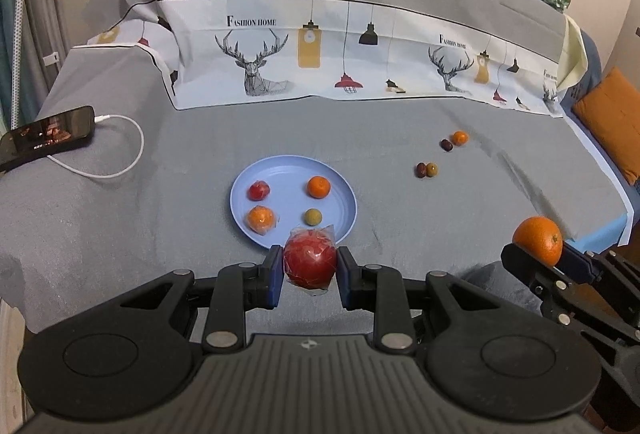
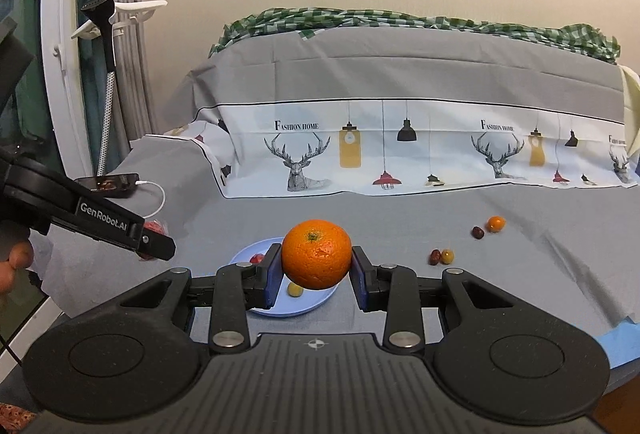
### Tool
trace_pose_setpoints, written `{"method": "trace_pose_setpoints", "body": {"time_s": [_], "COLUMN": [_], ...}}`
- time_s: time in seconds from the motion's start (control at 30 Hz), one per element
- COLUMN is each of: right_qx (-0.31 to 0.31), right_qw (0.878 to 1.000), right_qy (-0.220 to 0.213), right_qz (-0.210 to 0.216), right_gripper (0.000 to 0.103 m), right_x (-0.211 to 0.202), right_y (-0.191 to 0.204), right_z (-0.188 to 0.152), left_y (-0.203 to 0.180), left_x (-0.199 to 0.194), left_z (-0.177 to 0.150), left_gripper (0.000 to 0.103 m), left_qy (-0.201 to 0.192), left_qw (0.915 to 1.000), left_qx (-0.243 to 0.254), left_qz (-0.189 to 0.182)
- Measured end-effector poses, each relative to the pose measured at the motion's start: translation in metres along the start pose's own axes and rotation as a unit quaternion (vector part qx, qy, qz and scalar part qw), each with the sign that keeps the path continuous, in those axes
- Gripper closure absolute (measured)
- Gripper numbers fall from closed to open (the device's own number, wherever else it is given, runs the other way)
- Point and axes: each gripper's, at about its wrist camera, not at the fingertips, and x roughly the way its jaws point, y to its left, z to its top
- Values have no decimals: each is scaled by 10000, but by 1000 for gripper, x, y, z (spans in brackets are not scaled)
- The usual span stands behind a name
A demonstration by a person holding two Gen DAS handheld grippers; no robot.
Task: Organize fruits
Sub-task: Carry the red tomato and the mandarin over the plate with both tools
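Note:
My left gripper (image 1: 310, 270) is shut on a red apple in clear plastic wrap (image 1: 310, 261), held just above the near rim of a blue plate (image 1: 288, 201). On that plate lie a small wrapped red fruit (image 1: 258, 190), two small oranges (image 1: 319, 187) (image 1: 261, 218) and a small green fruit (image 1: 313, 216). My right gripper (image 2: 316, 272) is shut on a large orange (image 2: 317, 254), held above the plate (image 2: 280, 308). That orange (image 1: 538, 240) also shows at the right in the left wrist view. The left gripper (image 2: 154, 244) shows at the left of the right wrist view.
Loose on the grey cloth to the right lie a tiny orange (image 1: 460, 137), two dark red fruits (image 1: 446, 145) (image 1: 420, 170) and a small olive-brown one (image 1: 431, 169). A phone (image 1: 46, 135) with a white cable (image 1: 120, 161) lies at far left. A raised, cloth-covered step (image 1: 320, 53) runs behind.

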Motion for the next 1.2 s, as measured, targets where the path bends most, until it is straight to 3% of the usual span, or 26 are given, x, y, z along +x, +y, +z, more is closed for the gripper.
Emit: {"method": "trace_pose_setpoints", "body": {"time_s": [0.7,1.2], "right_qx": [102,-44], "right_qw": [9990,9980], "right_qy": [407,594], "right_qz": [130,228], "right_gripper": [66,66], "right_x": [29,71], "right_y": [-1,2], "right_z": [-5,3], "left_y": [13,32], "left_x": [26,50], "left_z": [4,20], "left_gripper": [73,73], "left_qy": [233,340], "left_qw": [9996,9988], "left_qx": [-121,-199], "left_qz": [115,281]}}
